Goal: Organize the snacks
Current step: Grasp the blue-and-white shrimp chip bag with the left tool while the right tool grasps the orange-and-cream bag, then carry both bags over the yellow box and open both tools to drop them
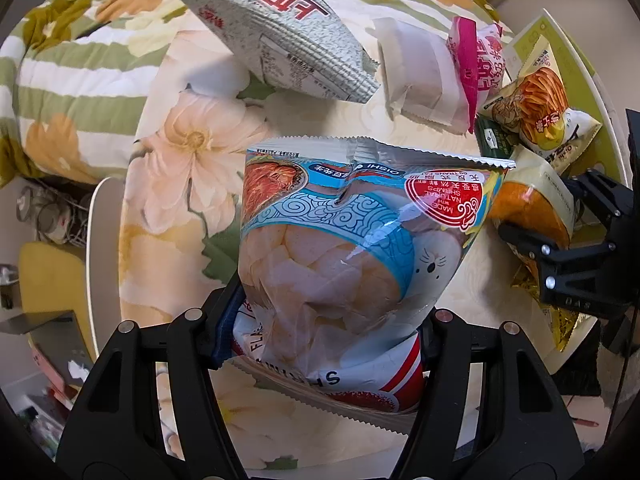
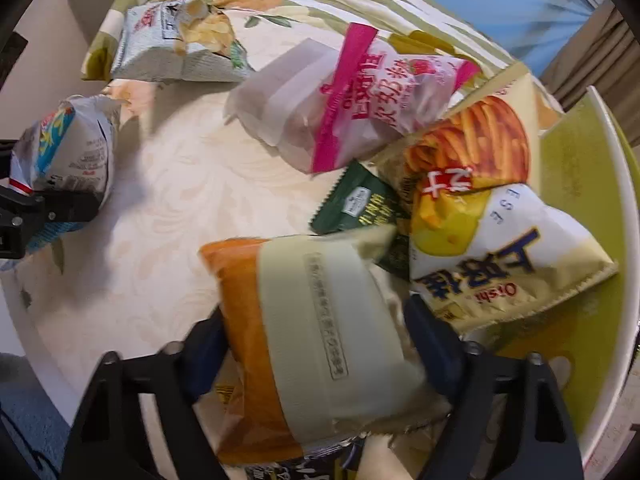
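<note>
The left gripper (image 1: 328, 320) squeezes a blue shrimp chip bag (image 1: 352, 232), which fills the middle of the left view and sits above the flowery tablecloth (image 1: 192, 148). The right gripper (image 2: 316, 344) holds an orange and cream snack bag (image 2: 308, 332) low in the middle of the right view. Just past it, on the right side, a cheese snack bag (image 2: 500, 260), a green packet (image 2: 360, 204) and a pink bag (image 2: 376, 104) lie piled by the yellow-green tray (image 2: 592, 184).

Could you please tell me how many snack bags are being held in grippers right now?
2. The left gripper clamps the shrimp cracker bag above the floral cloth; the right gripper clamps the orange-and-cream bag beside the tray. Other bags lie loose.
</note>
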`<state>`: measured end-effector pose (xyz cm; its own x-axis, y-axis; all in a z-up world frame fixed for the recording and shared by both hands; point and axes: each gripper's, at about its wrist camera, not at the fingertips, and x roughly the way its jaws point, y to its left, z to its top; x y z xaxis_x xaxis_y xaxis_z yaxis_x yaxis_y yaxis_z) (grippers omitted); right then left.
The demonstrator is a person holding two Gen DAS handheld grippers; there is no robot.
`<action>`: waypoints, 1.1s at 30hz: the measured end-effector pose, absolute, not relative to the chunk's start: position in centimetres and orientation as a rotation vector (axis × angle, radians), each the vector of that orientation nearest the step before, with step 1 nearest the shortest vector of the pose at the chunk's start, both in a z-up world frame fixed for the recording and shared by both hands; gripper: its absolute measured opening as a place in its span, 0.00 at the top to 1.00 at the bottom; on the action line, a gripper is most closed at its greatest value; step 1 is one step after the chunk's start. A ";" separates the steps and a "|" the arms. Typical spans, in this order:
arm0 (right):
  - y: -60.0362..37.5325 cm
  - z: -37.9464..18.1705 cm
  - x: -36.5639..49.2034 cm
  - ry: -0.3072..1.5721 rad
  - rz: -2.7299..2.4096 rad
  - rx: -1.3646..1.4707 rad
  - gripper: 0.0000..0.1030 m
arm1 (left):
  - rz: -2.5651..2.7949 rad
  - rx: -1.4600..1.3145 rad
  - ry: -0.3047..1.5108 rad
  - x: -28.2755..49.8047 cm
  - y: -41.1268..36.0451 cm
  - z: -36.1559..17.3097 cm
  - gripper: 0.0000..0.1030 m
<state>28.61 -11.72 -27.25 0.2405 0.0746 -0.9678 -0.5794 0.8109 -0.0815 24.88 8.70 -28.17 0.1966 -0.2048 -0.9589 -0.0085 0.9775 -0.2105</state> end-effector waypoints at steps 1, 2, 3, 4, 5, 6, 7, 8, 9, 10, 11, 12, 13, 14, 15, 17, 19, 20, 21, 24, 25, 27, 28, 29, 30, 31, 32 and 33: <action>-11.7 -27.3 28.6 1.259 0.484 -0.470 0.38 | -0.139 -0.184 1.366 24.8 8.9 -28.0 0.41; -11.6 -27.2 28.6 1.256 0.493 -0.470 0.41 | -0.140 -0.184 1.361 24.6 8.9 -27.8 0.41; -11.6 -27.0 28.4 1.247 0.494 -0.477 0.41 | -0.141 -0.183 1.356 24.4 9.0 -27.6 0.41; -11.4 -26.9 28.4 1.243 0.496 -0.481 0.41 | -0.142 -0.182 1.351 24.2 9.1 -27.5 0.41; -11.2 -26.6 28.3 1.238 0.497 -0.480 0.42 | -0.143 -0.180 1.345 24.0 9.2 -27.2 0.41; -11.1 -26.3 28.3 1.230 0.499 -0.470 0.42 | -0.145 -0.178 1.338 23.9 9.3 -26.9 0.41; -10.8 -25.7 28.2 1.223 0.498 -0.462 0.42 | -0.147 -0.176 1.331 23.6 9.4 -26.6 0.41; -10.6 -25.3 28.1 1.216 0.496 -0.451 0.42 | -0.150 -0.174 1.324 23.5 9.5 -26.3 0.41; -10.5 -24.8 28.0 1.209 0.496 -0.436 0.42 | -0.154 -0.171 1.312 23.3 9.5 -25.7 0.41; -10.4 -24.2 28.0 1.200 0.494 -0.421 0.42 | -0.158 -0.170 1.305 23.2 9.7 -25.5 0.41; -10.2 -23.6 27.9 1.189 0.489 -0.409 0.42 | -0.162 -0.167 1.296 23.1 9.7 -25.0 0.41; -10.1 -22.9 27.7 1.179 0.487 -0.398 0.42 | -0.166 -0.163 1.286 22.9 9.6 -24.4 0.41; -9.9 -22.4 27.4 1.172 0.486 -0.387 0.42 | -0.169 -0.161 1.278 22.7 9.6 -23.9 0.41; -9.8 -21.7 27.2 1.162 0.483 -0.374 0.42 | -0.173 -0.159 1.268 22.6 9.6 -23.3 0.41; -9.6 -20.9 26.9 1.151 0.479 -0.352 0.42 | -0.180 -0.157 1.255 22.3 9.6 -22.5 0.41; -9.6 -19.7 26.6 1.133 0.468 -0.314 0.42 | -0.193 -0.147 1.231 21.9 9.7 -21.3 0.41; -9.8 -18.2 25.9 1.108 0.445 -0.260 0.42 | -0.209 -0.132 1.207 21.9 9.5 -19.9 0.41; -10.0 -17.5 25.8 1.097 0.434 -0.235 0.42 | -0.219 -0.125 1.195 21.9 9.5 -19.2 0.41; -10.3 -16.5 25.4 1.081 0.417 -0.199 0.42 | -0.233 -0.117 1.179 21.9 9.3 -18.3 0.41; -11.3 -14.3 24.6 1.051 0.365 -0.111 0.42 | -0.278 -0.105 1.141 22.2 8.6 -16.3 0.41; -11.6 -13.7 24.3 1.043 0.347 -0.089 0.42 | -0.293 -0.099 1.129 22.3 8.3 -15.7 0.41; -12.8 -12.4 23.8 1.025 0.304 -0.040 0.42 | -0.335 -0.082 1.097 22.8 7.3 -14.2 0.41; -13.6 -11.6 23.6 1.012 0.277 -0.019 0.42 | -0.347 -0.074 1.085 23.0 6.8 -13.6 0.41; -14.3 -11.0 23.5 1.001 0.257 -0.008 0.42 | -0.356 -0.070 1.077 23.2 6.3 -13.1 0.41; -15.0 -10.4 23.3 0.988 0.235 0.003 0.42 | -0.371 -0.067 1.066 23.4 5.6 -12.5 0.41; -15.8 -9.8 23.0 0.976 0.212 0.016 0.42 | -0.382 -0.067 1.056 23.6 4.9 -12.0 0.41; -16.7 -9.3 22.8 0.965 0.193 0.029 0.42 | -0.393 -0.066 1.046 23.7 4.1 -11.5 0.41; -17.6 -8.7 22.6 0.955 0.178 0.040 0.42 | -0.405 -0.064 1.035 23.9 3.1 -10.9 0.41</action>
<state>22.57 -17.63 -8.73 0.5642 0.1691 -0.8081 -0.1335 0.9846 0.1129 23.90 3.11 -10.87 0.4433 -0.3564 -0.8225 0.2968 0.9242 -0.2405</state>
